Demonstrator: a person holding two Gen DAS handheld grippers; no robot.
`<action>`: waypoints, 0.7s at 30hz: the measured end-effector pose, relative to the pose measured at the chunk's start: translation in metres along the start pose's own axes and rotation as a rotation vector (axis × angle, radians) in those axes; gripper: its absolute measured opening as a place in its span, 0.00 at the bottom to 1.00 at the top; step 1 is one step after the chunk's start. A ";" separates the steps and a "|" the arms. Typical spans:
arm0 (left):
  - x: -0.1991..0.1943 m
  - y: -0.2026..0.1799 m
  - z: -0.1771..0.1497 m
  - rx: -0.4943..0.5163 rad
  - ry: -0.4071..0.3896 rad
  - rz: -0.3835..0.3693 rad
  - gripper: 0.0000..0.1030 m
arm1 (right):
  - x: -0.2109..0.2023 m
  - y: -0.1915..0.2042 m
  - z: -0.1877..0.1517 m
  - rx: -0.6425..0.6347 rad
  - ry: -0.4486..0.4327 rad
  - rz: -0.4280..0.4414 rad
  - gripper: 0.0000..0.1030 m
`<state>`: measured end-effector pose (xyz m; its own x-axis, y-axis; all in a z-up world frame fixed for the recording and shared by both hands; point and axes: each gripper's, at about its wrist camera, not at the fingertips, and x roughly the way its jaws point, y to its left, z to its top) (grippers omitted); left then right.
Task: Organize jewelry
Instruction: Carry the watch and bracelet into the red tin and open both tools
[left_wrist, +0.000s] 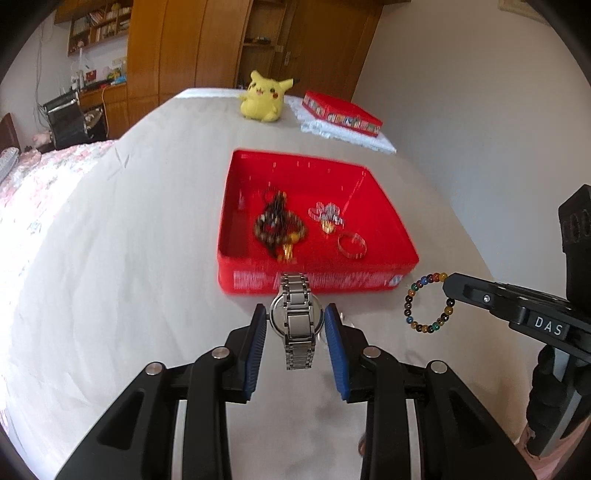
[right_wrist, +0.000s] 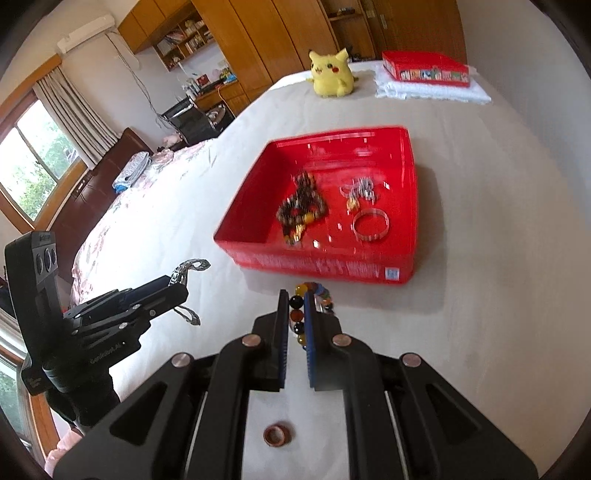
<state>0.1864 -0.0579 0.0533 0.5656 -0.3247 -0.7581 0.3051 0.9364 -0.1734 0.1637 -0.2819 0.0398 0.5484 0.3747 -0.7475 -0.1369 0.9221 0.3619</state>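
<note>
A red tray (left_wrist: 314, 284) (right_wrist: 321, 267) sits on the white bed cover. It holds a brown bead necklace (left_wrist: 279, 225) (right_wrist: 301, 208), a silver chain piece (left_wrist: 327, 214) (right_wrist: 360, 190) and a clear bangle (left_wrist: 351, 244) (right_wrist: 370, 224). My left gripper (left_wrist: 297, 312) (right_wrist: 181, 291) is shut on a silver metal watch (left_wrist: 297, 321) (right_wrist: 188, 267), held above the cover just short of the tray's near wall. My right gripper (right_wrist: 298, 299) (left_wrist: 448, 284) is shut on a multicoloured bead bracelet (right_wrist: 306, 314) (left_wrist: 428, 304), held to the right of the watch.
A brown ring (right_wrist: 277, 435) lies on the cover under my right gripper. A yellow Pikachu plush (left_wrist: 262, 96) (right_wrist: 331, 74) and a red box on a white towel (left_wrist: 341, 114) (right_wrist: 426, 70) sit at the far end. A wall runs along the right.
</note>
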 end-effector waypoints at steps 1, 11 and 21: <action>-0.001 -0.001 0.005 0.001 -0.007 0.002 0.31 | -0.001 0.000 0.006 0.001 -0.009 -0.002 0.06; 0.025 -0.005 0.068 -0.007 -0.037 -0.001 0.31 | 0.013 -0.012 0.065 0.028 -0.045 -0.039 0.06; 0.084 0.005 0.107 -0.034 -0.010 0.012 0.31 | 0.057 -0.046 0.096 0.088 -0.023 -0.084 0.06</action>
<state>0.3181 -0.0945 0.0561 0.5765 -0.3146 -0.7541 0.2722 0.9441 -0.1858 0.2804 -0.3118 0.0341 0.5735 0.2930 -0.7650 -0.0170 0.9379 0.3465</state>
